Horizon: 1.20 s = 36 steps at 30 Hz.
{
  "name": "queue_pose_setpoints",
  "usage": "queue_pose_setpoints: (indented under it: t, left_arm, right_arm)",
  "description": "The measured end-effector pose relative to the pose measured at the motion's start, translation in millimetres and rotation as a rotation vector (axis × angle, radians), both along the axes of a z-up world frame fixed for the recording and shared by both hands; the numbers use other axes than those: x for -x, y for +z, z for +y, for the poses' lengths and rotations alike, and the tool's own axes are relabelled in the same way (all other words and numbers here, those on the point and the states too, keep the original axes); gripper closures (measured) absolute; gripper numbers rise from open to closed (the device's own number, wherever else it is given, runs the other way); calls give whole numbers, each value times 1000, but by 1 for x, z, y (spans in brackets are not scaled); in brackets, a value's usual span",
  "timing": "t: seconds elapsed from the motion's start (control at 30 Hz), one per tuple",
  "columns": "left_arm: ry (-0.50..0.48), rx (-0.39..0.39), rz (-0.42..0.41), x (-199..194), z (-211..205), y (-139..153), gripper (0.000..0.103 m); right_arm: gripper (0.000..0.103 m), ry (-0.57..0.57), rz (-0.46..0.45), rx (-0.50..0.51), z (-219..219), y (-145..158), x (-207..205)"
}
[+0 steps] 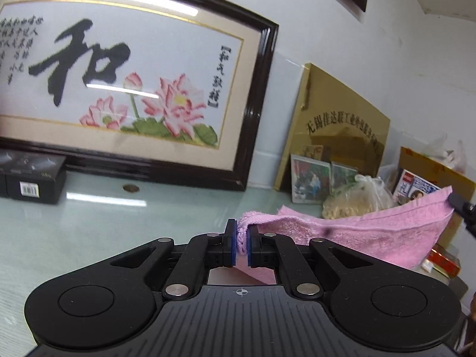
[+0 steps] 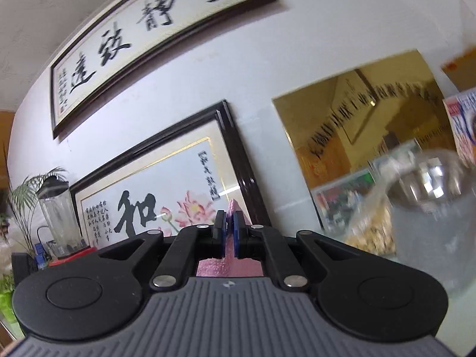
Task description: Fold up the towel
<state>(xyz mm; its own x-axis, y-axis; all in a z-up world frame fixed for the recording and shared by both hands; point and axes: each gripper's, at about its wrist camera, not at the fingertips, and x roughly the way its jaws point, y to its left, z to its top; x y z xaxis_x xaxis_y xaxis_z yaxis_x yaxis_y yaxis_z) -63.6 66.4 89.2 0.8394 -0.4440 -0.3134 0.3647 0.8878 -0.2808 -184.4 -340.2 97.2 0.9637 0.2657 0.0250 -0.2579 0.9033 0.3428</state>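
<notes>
Left tool point(image 1: 241, 239) clamped on pink towel point(image 1: 372, 232) corner; right tool point(image 2: 229, 232) likewise clamped, above worktop point(image 1: 89, 223).

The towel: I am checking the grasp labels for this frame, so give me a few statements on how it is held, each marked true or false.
1. The left tongs are shut on the pink towel. True.
2. The right tongs are open and hold nothing. False: they are shut on pink towel cloth.
3. The towel lies flat on the table. False: it hangs stretched between the two tongs.
4. A framed lotus picture leans behind the table. True.
</notes>
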Motion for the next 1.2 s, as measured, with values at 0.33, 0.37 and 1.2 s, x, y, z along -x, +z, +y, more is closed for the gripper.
queue_pose_setpoints:
  t: [0.33,0.37,1.2]
  left_arm:
    - [306,71,19,-95,10,109,98]
    - [313,57,-16,-91,10,120,98]
    - [332,-78,-71,-34,75,68,97]
  right_arm:
    - [98,-166,8,108,49,110,-150]
    - [92,-148,10,104,51,116,-155]
    - [57,567,781,32,207,-101,-261]
